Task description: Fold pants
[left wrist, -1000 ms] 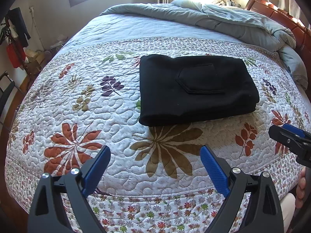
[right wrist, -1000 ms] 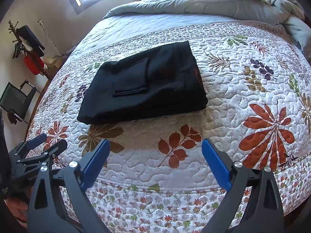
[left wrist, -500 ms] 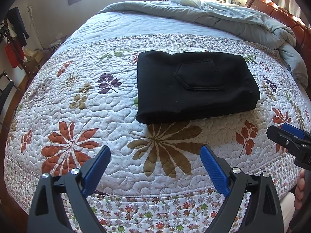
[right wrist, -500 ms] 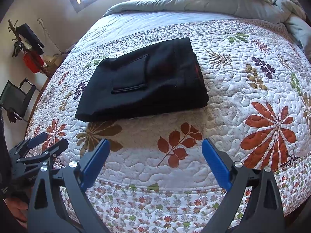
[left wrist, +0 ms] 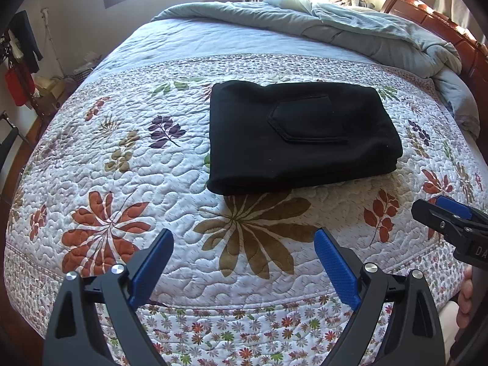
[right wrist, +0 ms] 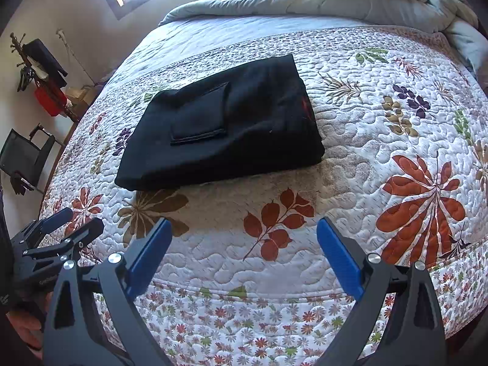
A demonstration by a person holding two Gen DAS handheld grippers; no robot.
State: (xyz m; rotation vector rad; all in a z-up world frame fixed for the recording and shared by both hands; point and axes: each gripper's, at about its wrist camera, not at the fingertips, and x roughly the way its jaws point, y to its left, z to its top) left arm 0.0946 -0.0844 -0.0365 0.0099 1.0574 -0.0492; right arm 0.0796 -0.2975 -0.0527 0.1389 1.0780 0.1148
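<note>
Black pants (left wrist: pixel 302 134) lie folded into a compact rectangle on the floral quilt, a back pocket facing up; they also show in the right wrist view (right wrist: pixel 222 128). My left gripper (left wrist: pixel 244 244) is open and empty, held above the quilt near the bed's front edge, short of the pants. My right gripper (right wrist: pixel 244 235) is open and empty too, to the right of the left one. Each gripper shows at the edge of the other's view, the right gripper (left wrist: pixel 448 216) and the left gripper (right wrist: pixel 70 222).
The quilt (left wrist: pixel 122 183) covers the bed. A crumpled grey duvet (left wrist: pixel 350 30) lies at the far end by a wooden headboard (left wrist: pixel 442 24). A chair (right wrist: pixel 24 158) and a coat rack (right wrist: pixel 39 73) stand left of the bed.
Both grippers have drawn back slightly from the folded pants and stay open. The pants have not moved.
</note>
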